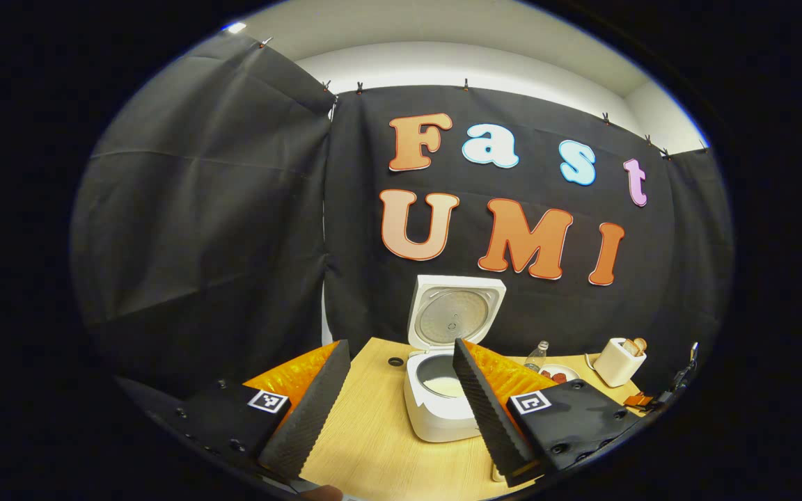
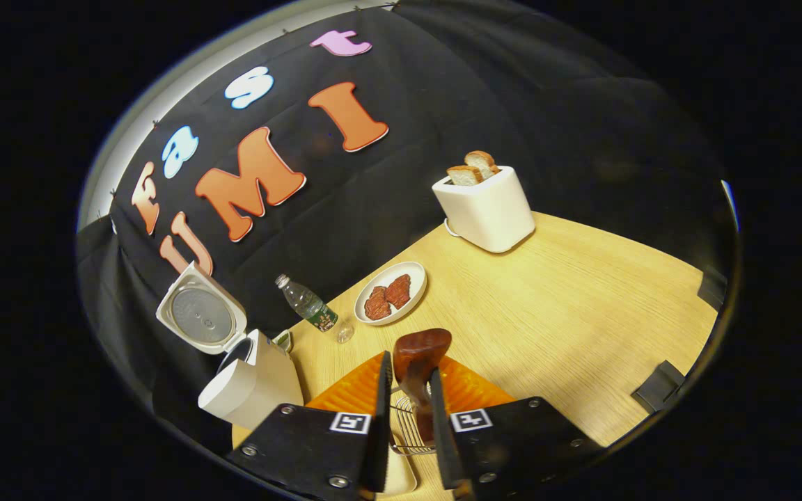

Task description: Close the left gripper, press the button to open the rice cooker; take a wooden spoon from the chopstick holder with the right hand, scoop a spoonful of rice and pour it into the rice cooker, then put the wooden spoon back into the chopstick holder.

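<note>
right gripper on spoon at holder, cooker open

left gripper (image 1: 396, 407): jaws spread wide, nothing between them, hovering over the light wooden table (image 1: 373, 445) in front of the white rice cooker (image 1: 439, 410). cooker lid (image 1: 454, 309) is up, pale contents visible in the inner pot.

right gripper (image 2: 408, 410): fingers narrow, pressing both sides of the dark brown wooden spoon (image 2: 420, 358), bowl end up. wire chopstick holder (image 2: 408, 431) sits right below, between the fingers; cannot tell if the spoon tip is inside it.

right gripper view also has the white toaster with bread slices (image 2: 486, 207), white plate with red pieces (image 2: 392, 292), and clear plastic bottle (image 2: 307, 304) lying near the cooker.
</note>
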`<state>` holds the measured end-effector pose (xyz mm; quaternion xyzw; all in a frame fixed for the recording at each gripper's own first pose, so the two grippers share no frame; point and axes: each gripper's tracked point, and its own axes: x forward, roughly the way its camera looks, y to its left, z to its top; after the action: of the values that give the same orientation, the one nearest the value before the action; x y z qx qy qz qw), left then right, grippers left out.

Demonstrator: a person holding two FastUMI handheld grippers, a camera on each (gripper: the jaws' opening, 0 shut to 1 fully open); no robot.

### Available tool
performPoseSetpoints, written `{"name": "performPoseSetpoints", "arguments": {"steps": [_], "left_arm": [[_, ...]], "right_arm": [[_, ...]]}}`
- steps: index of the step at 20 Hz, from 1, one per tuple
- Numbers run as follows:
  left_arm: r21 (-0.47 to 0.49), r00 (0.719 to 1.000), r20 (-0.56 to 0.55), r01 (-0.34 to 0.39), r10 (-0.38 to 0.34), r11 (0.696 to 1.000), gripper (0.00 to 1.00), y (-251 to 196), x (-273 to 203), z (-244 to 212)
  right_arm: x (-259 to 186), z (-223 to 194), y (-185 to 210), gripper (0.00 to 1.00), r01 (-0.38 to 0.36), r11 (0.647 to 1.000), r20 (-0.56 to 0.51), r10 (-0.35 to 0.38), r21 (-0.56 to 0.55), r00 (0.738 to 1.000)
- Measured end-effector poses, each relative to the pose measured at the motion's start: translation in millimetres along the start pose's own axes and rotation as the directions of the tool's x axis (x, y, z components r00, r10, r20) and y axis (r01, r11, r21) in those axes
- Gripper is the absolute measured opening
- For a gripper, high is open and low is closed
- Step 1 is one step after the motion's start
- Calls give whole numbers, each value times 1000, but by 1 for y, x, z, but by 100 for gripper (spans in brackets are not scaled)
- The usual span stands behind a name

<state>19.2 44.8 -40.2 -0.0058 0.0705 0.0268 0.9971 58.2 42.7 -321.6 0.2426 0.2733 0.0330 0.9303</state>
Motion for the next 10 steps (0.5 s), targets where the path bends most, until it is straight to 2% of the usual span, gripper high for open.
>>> {"name": "performPoseSetpoints", "arguments": {"steps": [1,2,3,4,5,7,10], "left_arm": [[5,1000,6,5,-5,1000,100,-3,4,4],[12,1000,13,8,-9,1000,100,-5,8,8],[20,1000,18,14,-15,1000,100,-9,14,13],[27,999,24,22,-23,999,100,-14,21,19],[31,999,32,29,-30,999,100,-19,29,26],[34,998,40,51,-53,998,98,-32,47,39],[16,993,67,95,-96,995,100,-54,83,71]], "right_arm": [[-4,2,-3,46,9,1000,-2,-9,4,1000],[-9,6,-5,55,16,1000,2,-16,3,1000],[-14,11,-8,72,31,1000,11,-31,-5,999],[-20,19,-13,80,54,998,27,-54,-16,998],[-24,26,-19,95,83,996,44,-82,-27,996],[-35,35,-19,95,103,994,61,-100,-42,993],[-47,48,-17,95,99,995,78,-96,-28,992]]}}
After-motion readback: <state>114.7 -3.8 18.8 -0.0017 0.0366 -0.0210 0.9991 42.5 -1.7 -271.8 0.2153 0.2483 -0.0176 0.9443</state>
